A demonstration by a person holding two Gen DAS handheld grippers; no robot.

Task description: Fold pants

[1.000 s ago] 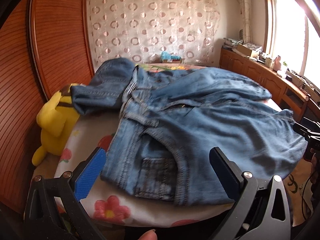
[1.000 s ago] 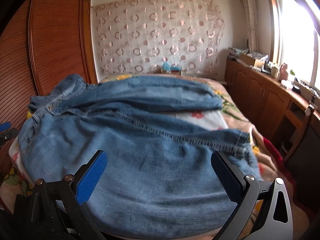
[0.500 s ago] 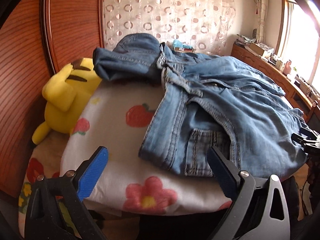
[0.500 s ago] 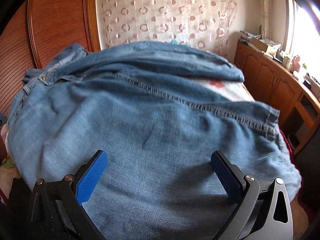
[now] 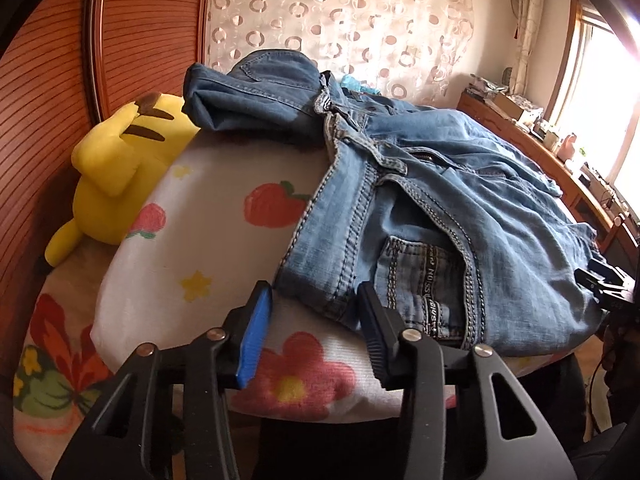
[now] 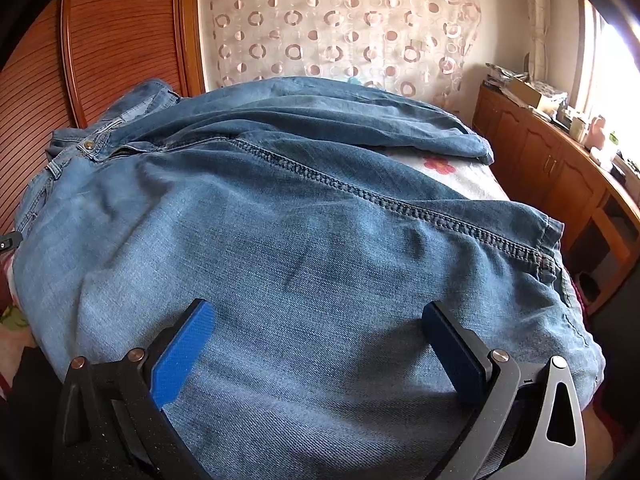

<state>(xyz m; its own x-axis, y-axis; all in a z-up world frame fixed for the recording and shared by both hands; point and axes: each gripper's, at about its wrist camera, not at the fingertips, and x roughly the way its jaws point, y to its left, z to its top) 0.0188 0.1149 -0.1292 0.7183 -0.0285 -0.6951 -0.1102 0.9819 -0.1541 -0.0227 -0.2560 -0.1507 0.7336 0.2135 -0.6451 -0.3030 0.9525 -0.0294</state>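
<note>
Blue jeans (image 5: 460, 200) lie spread across a bed with a flowered sheet (image 5: 208, 216), waistband to the left and legs to the right. My left gripper (image 5: 313, 292) sits at the near waistband corner (image 5: 316, 280). Its jaws are closing with that corner between the blue pads (image 5: 254, 336), and a gap still shows on each side. My right gripper (image 6: 316, 308) stands wide open low over the near leg (image 6: 320, 240) of the jeans (image 6: 280, 184), denim filling the space between its fingers. The far leg (image 6: 340, 120) lies folded across behind it.
A yellow plush toy (image 5: 120, 168) sits at the bed's left edge against a wooden slatted wall (image 5: 60, 80). A second pair of jeans (image 5: 256, 84) lies bunched at the head end. A wooden cabinet (image 6: 560, 168) with clutter runs along the right, under a bright window.
The left gripper dropped toward the waistband corner and its jaws narrowed from wide open around that corner. The right gripper sank closer onto the near leg, jaws still wide.
</note>
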